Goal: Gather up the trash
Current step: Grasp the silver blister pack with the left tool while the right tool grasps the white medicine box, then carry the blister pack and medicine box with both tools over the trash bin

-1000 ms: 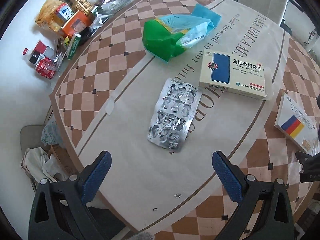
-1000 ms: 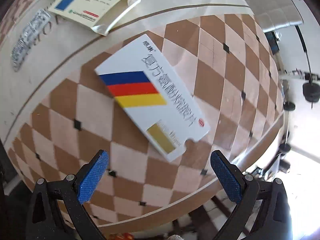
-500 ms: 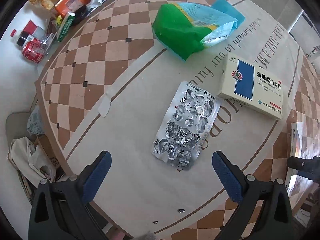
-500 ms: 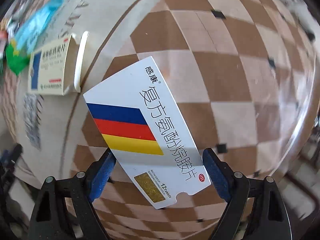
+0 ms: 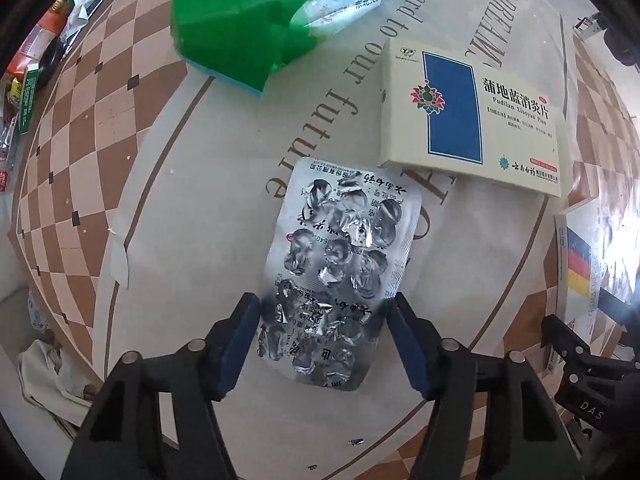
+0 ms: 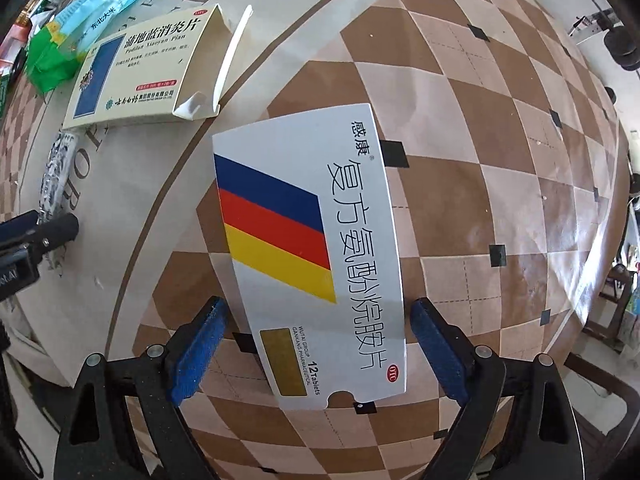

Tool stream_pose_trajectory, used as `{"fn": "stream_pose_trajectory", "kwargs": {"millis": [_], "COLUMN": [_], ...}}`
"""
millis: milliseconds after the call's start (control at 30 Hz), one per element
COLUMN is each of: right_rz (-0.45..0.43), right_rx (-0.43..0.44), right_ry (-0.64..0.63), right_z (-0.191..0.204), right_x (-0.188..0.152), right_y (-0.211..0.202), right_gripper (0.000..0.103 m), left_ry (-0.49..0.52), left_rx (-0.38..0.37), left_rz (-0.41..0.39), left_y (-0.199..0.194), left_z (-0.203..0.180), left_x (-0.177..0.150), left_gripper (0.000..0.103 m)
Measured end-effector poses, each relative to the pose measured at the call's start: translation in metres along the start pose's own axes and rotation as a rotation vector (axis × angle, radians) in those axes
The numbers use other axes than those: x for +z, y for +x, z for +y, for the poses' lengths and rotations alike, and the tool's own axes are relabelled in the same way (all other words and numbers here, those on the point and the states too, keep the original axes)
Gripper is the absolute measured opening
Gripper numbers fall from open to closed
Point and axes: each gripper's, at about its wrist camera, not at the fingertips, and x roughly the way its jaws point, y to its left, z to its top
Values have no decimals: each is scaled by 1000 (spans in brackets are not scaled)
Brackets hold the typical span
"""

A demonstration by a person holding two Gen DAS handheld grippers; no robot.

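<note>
the left gripper [image 5: 324, 344] straddles the crumpled silver foil blister sheet [image 5: 340, 264] on the counter [image 5: 192, 208], jaws apart; the right gripper [image 6: 320, 346] brackets the flat white striped medicine box [image 6: 312, 240], not clamped.

A big round table [image 6: 460, 128] with brown and tan squares and printed letters fills the view. Bright light shines on it. Past its left edge, a pale floor [image 5: 12, 312] shows.

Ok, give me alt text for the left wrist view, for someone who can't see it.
The left gripper straddles the near end of a crumpled silver foil blister pack lying on the beige checkered tablecloth, jaws open. Beyond lie a cream medicine box with a blue panel and a green and blue plastic bag.
</note>
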Motion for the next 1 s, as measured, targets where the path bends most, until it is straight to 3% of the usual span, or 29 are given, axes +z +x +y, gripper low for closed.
{"fn": "stream_pose_trajectory", "kwargs": {"millis": [100,233,400,700,800,867,1000], "right_rz": [-55,-55,-59,-75,-76,-80,-98], "right_rx": [-6,14,104,168,171,178,187], "right_ry": [-21,1,68,135,154,162,164], "right_z": [8,8,-4,-9,-14,-2,7], "right_x": [-10,-37,-53,-75,-82,-98,-99], "right_y": [-9,-9,-15,-36,-34,-32,-42], "right_gripper": [74,74,74,74,74,74,74], "left_ry": [31,32,25,-79,-82,-89,-104], "left_rx": [12,-13,-27,-123,-106,-111,-116], "left_rz": [-24,-32,-47,-80,-112,-125,-149], "left_y": [-11,-23,-29,-43,-55,-62,-71], "left_z": [-11,-20,-19,20,34,39,46], "left_x": [-5,-12,-18,-23,-21,-20,-32], "left_gripper": [48,36,33,18,6,5,5]}}
